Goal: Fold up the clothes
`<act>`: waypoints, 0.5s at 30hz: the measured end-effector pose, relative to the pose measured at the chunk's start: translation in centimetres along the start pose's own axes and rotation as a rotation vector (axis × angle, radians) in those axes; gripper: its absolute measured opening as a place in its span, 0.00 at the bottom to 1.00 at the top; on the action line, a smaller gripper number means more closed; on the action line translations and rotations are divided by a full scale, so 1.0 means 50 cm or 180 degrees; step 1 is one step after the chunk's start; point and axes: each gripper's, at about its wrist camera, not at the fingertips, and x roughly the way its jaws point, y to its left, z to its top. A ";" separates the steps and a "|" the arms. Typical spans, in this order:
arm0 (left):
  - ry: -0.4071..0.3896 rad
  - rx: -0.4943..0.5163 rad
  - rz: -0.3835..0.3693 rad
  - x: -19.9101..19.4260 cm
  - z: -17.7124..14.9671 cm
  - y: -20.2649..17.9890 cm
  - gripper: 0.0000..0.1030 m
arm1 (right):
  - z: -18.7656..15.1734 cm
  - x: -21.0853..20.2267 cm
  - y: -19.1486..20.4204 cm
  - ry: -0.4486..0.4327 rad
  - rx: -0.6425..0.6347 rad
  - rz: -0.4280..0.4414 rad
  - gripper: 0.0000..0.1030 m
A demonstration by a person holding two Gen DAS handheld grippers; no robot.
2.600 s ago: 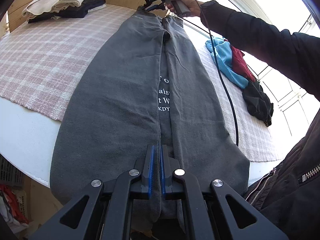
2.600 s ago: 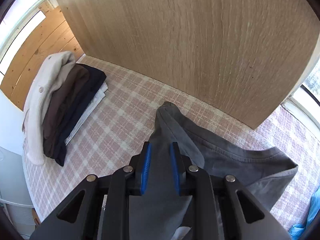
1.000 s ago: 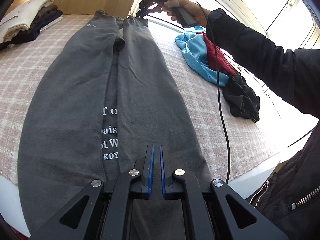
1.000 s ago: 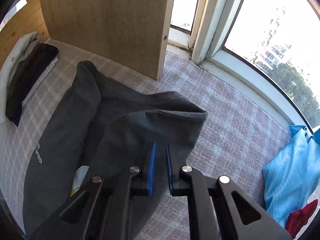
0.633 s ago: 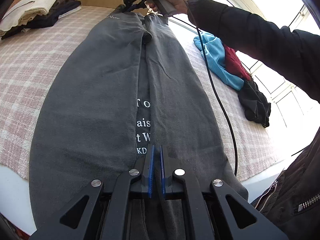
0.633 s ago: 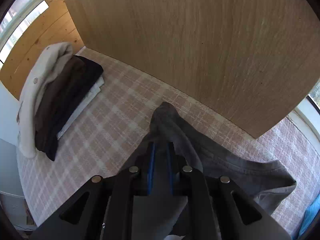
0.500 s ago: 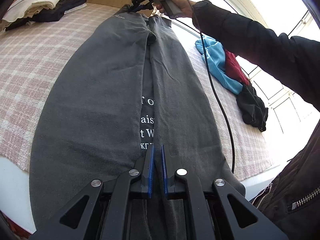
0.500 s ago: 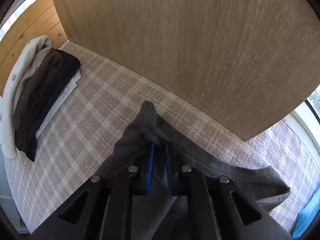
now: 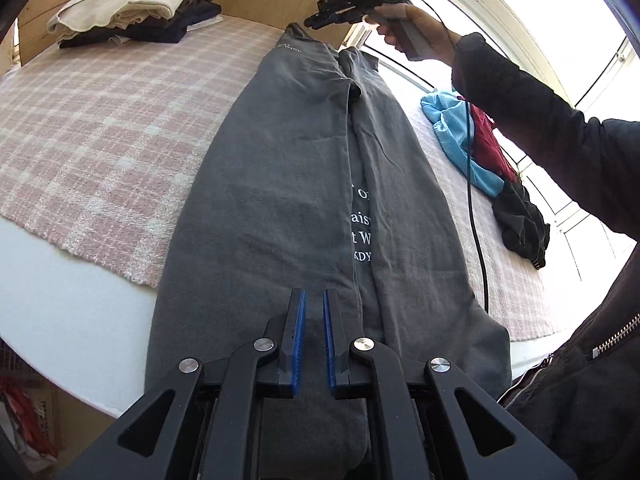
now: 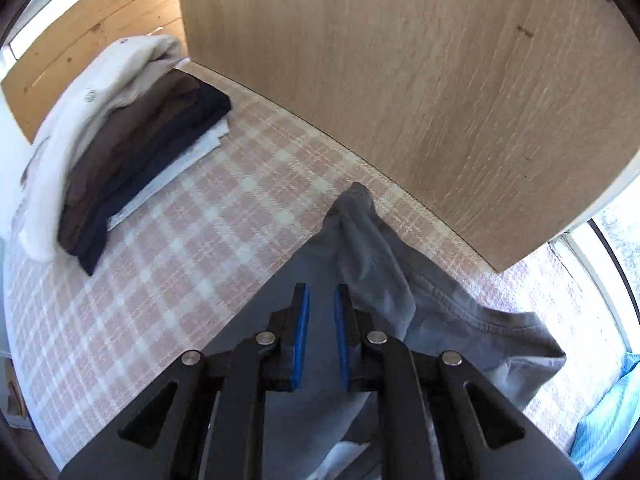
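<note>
Grey shirt laid out lengthwise on the checked blanket

Both side flaps of the grey shirt (image 9: 280,184) are folded in; the left gripper (image 9: 314,336) and the right gripper (image 10: 320,336) hover over opposite ends, fingers nearly closed, holding nothing.

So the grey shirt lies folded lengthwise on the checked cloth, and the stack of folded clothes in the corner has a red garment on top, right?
Not quite. The stack is topped by a cream garment, not a red one; both wrist views show it. The rest holds: the grey shirt lies folded lengthwise on the checked cloth. Something red sits in the loose pile by the window.
</note>
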 end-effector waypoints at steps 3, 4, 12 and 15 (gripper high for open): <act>-0.0114 -0.0130 0.0109 -0.058 -0.020 0.046 0.07 | -0.108 -0.078 0.054 0.0055 -0.0083 0.0438 0.13; -0.0113 -0.0151 0.0147 -0.074 -0.027 0.061 0.07 | -0.148 -0.077 0.075 0.0175 -0.0091 0.0613 0.13; 0.0132 -0.0047 0.0065 -0.130 -0.060 0.139 0.16 | -0.296 -0.076 0.171 0.0352 0.0039 0.0646 0.15; 0.0284 0.0139 -0.0115 -0.119 -0.068 0.149 0.16 | -0.353 -0.184 0.186 0.0021 0.0148 0.0704 0.16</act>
